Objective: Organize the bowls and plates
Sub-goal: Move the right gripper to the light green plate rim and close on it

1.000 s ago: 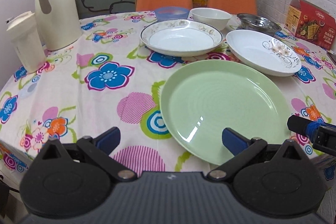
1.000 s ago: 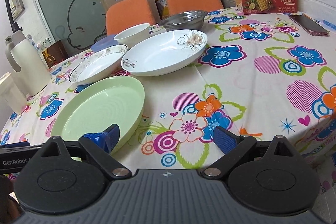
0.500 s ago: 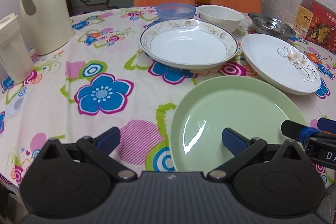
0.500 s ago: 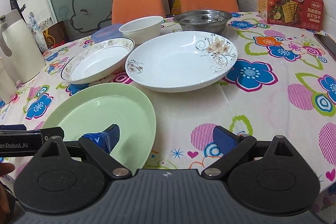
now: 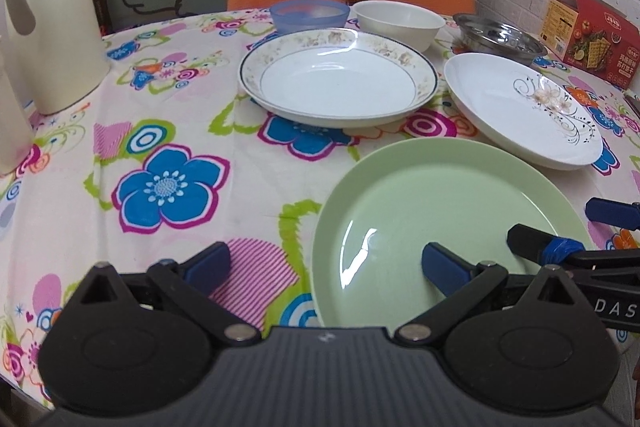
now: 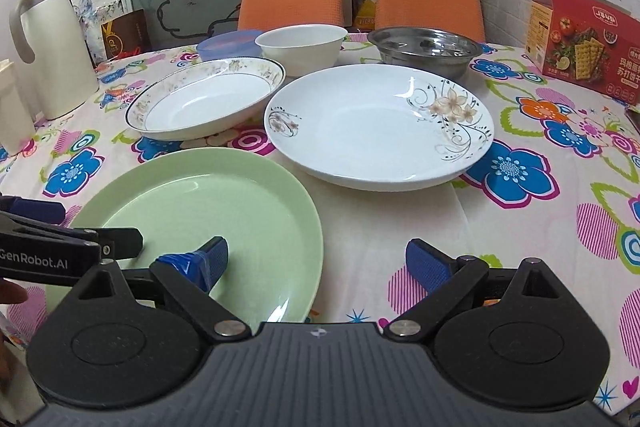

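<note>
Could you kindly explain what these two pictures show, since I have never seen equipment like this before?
No robot here: a person holds two hand grippers, each with a fisheye camera looking along its jaws. One picture comes from the left gripper, the other from the right gripper. Both are open and hold nothing. On the flowered table lie a green plate, two white plates, one flower-painted and one with a patterned rim, then a white bowl, blue bowl and steel bowl.

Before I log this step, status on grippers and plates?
Left gripper open, right gripper open, both straddling the green plate rim. Nothing gripped. Floral plate close behind.
</note>
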{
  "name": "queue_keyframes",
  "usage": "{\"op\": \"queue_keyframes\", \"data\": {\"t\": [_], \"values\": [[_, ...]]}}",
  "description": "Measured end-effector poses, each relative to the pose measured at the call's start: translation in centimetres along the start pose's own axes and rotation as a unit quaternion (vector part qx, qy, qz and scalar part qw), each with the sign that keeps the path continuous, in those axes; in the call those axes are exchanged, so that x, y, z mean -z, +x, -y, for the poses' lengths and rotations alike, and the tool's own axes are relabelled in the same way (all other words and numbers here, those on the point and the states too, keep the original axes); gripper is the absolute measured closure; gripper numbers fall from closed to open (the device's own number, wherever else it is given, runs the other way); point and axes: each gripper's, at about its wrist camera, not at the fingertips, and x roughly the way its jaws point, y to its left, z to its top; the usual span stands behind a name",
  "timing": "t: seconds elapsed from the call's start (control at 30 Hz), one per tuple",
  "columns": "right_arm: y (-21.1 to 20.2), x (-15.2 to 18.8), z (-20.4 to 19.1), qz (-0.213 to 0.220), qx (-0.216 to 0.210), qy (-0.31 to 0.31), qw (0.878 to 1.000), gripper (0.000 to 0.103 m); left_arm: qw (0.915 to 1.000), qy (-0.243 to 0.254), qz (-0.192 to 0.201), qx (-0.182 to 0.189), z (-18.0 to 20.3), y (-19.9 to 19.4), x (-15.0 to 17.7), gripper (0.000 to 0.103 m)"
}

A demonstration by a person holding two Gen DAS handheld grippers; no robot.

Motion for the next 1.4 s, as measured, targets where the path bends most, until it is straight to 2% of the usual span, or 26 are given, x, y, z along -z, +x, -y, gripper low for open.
{"op": "queue_keyframes", "data": {"t": [0.23, 0.37, 0.53, 0.73, 0.8, 0.87, 1.03, 1.27, 1.4], "values": [[0.0, 0.3, 0.0, 0.015, -0.011, -0.007, 1.000, 0.018, 1.0000, 0.002, 0.007, 0.006, -0.2, 0.2, 0.0, 0.001], [-0.3, 1.5, -0.1, 0.054, -0.012, -0.013, 0.998, 0.018, 0.9998, 0.007, 0.008, 0.014, -0.3, -0.1, 0.3, 0.001], [-0.3, 0.7, -0.3, 0.036, -0.011, -0.011, 0.999, 0.020, 0.9997, 0.001, 0.010, 0.022, -0.6, -0.4, 0.4, 0.004], [-1.6, 1.2, -1.5, 0.046, -0.024, -0.055, 0.997, 0.022, 0.9988, -0.014, 0.008, 0.046, -1.4, -0.7, 0.1, 0.008], [-1.6, 1.3, -1.5, 0.040, -0.031, -0.052, 0.997, 0.022, 0.9990, -0.008, 0.007, 0.044, -1.3, -0.9, 0.3, 0.013], [-1.5, 1.2, -1.3, 0.034, -0.044, -0.041, 0.998, 0.022, 0.9990, -0.002, 0.007, 0.044, -1.2, -1.2, 0.4, 0.027], [-0.9, 1.2, -1.6, 0.029, -0.051, -0.040, 0.998, 0.023, 0.9992, 0.010, 0.011, 0.037, -0.6, -1.0, 0.4, 0.027], [-1.2, 1.8, -1.8, 0.043, -0.052, -0.036, 0.997, 0.021, 0.9991, 0.010, 0.013, 0.041, 0.1, -1.0, 0.5, 0.027], [-1.4, 1.8, -2.1, 0.040, -0.059, -0.041, 0.997, 0.021, 0.9982, 0.015, 0.019, 0.055, 0.7, -1.4, 0.9, 0.038]]}}
